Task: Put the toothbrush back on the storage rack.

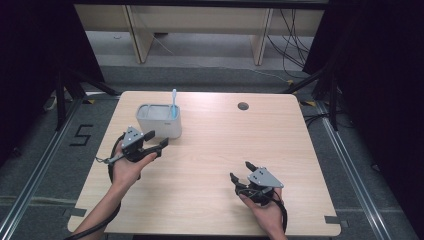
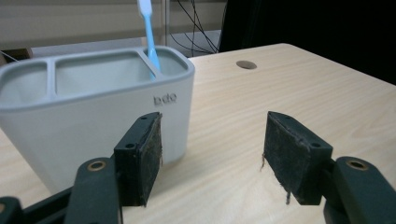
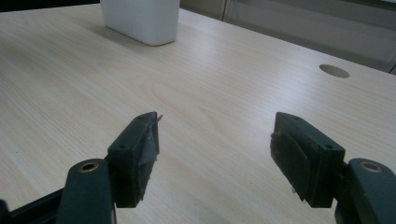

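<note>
A grey-white holder (image 1: 158,120) with several compartments stands at the table's back left, and a light blue toothbrush (image 1: 173,103) stands upright in its right compartment. My left gripper (image 1: 156,141) is open just in front of the holder. In the left gripper view the holder (image 2: 93,116) is close behind the left jaw, with the toothbrush (image 2: 148,32) rising from it. My right gripper (image 1: 241,170) is open near the front right of the table, with nothing between its jaws. The right gripper view shows the holder (image 3: 140,21) far off.
The wooden table (image 1: 210,150) has a round cable hole (image 1: 243,106) at the back right. Black frame legs and cables stand on the floor around it, with wooden furniture legs behind.
</note>
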{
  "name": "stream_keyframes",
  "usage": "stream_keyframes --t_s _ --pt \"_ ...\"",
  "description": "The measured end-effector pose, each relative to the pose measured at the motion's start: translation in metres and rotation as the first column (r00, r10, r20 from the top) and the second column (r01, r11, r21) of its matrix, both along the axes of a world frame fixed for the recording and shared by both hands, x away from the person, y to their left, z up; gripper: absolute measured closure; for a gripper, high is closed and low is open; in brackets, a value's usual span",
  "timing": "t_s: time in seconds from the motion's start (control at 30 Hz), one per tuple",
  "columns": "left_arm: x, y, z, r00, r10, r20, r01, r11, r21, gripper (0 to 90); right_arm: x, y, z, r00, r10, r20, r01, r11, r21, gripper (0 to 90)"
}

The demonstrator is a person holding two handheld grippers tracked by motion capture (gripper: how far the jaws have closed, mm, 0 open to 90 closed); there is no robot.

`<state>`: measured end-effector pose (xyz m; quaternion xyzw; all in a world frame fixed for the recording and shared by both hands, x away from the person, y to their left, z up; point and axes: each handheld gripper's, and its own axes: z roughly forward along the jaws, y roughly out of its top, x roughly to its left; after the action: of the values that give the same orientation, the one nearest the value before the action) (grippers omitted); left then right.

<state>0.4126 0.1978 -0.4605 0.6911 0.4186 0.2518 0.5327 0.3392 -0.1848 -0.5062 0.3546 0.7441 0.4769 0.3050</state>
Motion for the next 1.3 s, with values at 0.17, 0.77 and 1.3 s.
stream_keyframes --t_s 0.17,0.77,1.3 --pt "-0.013 -0.001 -0.009 1.0000 -0.009 -0.002 0.009 0.9998 0.019 36.4 0.000 -0.001 0.001 1.0000 0.009 0.005 -0.009 0.9999 -0.006 33.2" --pt "-0.048 0.015 -0.045 0.9996 0.017 -0.025 -0.015 0.9983 0.056 36.2 0.000 -0.004 -0.001 1.0000 0.000 0.003 0.000 1.0000 -0.002 33.2" --pt "-0.063 0.021 -0.062 0.9972 0.061 0.043 -0.064 0.9959 0.065 34.5 0.000 -0.005 -0.001 1.0000 -0.007 -0.003 0.007 1.0000 -0.001 33.3"
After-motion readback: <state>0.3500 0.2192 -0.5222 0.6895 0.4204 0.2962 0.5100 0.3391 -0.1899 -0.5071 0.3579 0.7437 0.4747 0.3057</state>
